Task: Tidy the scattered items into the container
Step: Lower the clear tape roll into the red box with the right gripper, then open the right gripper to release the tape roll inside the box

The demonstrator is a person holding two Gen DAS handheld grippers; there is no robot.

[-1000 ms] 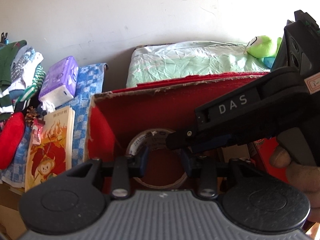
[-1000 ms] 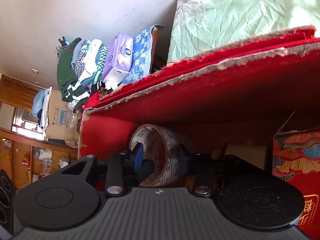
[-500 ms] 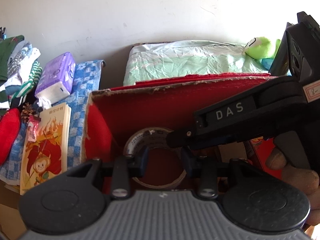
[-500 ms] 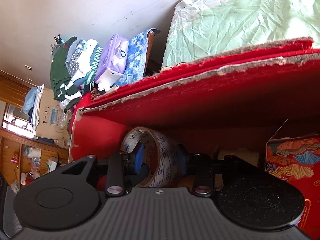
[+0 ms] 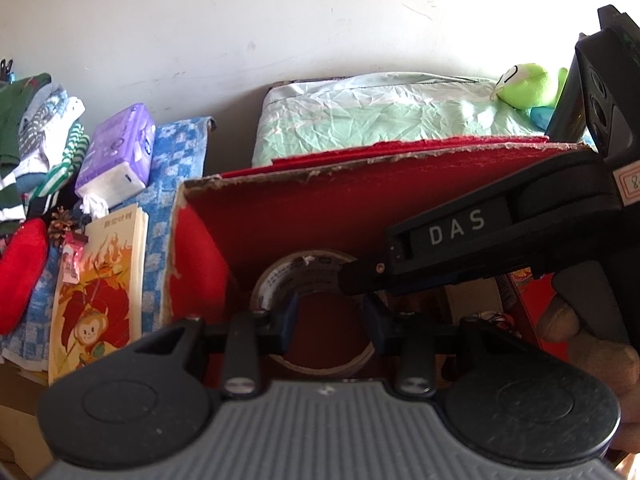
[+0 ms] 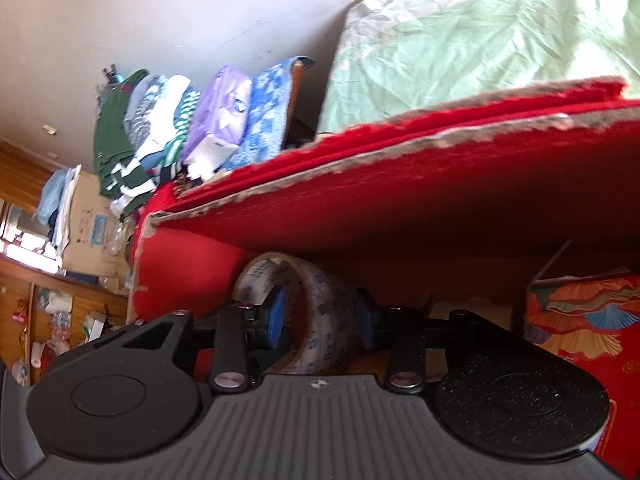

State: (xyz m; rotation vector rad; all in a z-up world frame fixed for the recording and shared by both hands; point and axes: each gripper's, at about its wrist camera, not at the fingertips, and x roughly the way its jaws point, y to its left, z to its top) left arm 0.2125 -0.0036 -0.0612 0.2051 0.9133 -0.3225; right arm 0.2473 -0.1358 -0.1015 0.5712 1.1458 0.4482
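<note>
The right gripper (image 6: pixel 320 316) is clamping the wall of the tape roll (image 6: pixel 316 312), one finger inside the ring and one outside, and holding it inside the red box (image 6: pixel 400 216). The roll is standing on edge, its hole facing the left gripper (image 5: pixel 330 316), whose narrow jaws are hovering empty before it. The box floor and the roll's underside are lying hidden behind the gripper bodies.
</note>
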